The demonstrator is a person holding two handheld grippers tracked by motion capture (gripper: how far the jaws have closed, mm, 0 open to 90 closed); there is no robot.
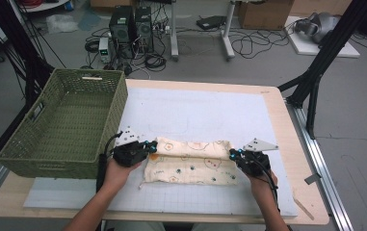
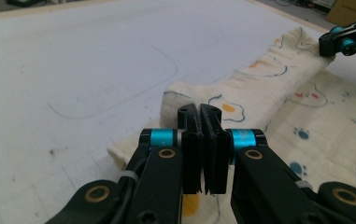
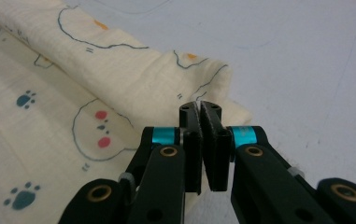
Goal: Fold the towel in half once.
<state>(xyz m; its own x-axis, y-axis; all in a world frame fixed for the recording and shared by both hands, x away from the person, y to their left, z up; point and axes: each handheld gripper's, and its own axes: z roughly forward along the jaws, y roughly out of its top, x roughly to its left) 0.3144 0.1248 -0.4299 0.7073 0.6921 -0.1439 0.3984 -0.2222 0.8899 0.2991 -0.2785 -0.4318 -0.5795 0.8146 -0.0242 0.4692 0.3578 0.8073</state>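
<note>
Cream muslin cloth (image 1: pixel 189 162) printed with paw marks, fried eggs and small animal faces lies folded on the near middle of a white gridded mat (image 1: pixel 210 110), its far edge doubled over into a thick roll. At the cloth's left end the left gripper (image 1: pixel 148 146) sits in the person's left hand (image 1: pixel 116 172); in the left gripper view its jaws stand pressed together, with the rolled corner of the cloth (image 2: pixel 222 100) just beyond their tips, and I cannot tell whether any fabric is pinched between them. At the right end the right gripper (image 1: pixel 234 154), in the right hand (image 1: pixel 263 179), has its jaws closed the same way, the tips right at the folded corner (image 3: pixel 199 70). Beyond the mat's left side a green woven basket (image 1: pixel 65 122) stands on the wooden table (image 1: pixel 294 159). Farther off, computer towers (image 1: pixel 130 26) and cables lie on the grey floor.
</note>
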